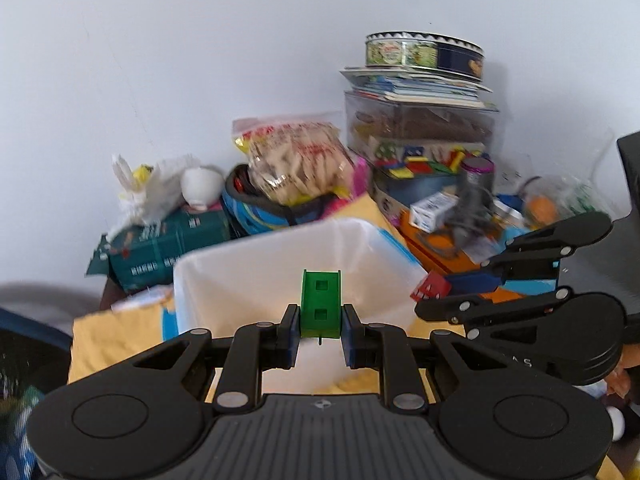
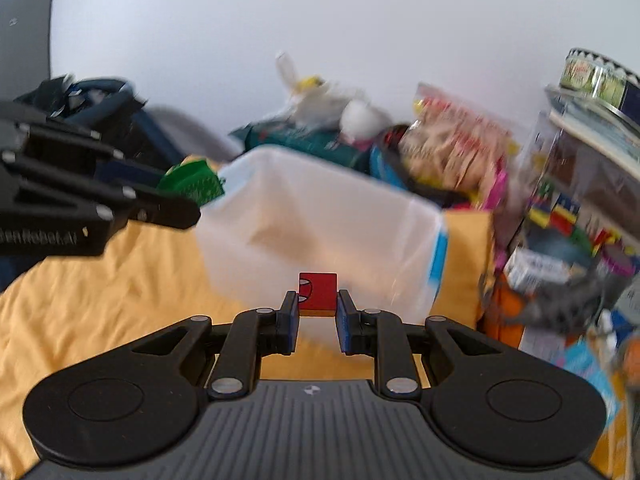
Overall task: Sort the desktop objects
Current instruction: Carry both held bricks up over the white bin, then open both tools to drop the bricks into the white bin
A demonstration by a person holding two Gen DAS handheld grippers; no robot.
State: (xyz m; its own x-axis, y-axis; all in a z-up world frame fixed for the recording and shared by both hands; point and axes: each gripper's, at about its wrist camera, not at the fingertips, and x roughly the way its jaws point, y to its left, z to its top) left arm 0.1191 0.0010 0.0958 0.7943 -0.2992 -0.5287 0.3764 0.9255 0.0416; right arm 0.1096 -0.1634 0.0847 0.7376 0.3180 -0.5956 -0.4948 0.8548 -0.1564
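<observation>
Fingers [image 1: 292,332] of the left gripper [image 1: 320,330] pinch a green block [image 1: 320,304]; the right gripper [image 2: 318,314] clamps a red block [image 2: 318,295]. Both hang near the white bin [image 1: 280,264] on the yellow-covered surface [image 2: 100,280], probably for dropping in.
</observation>
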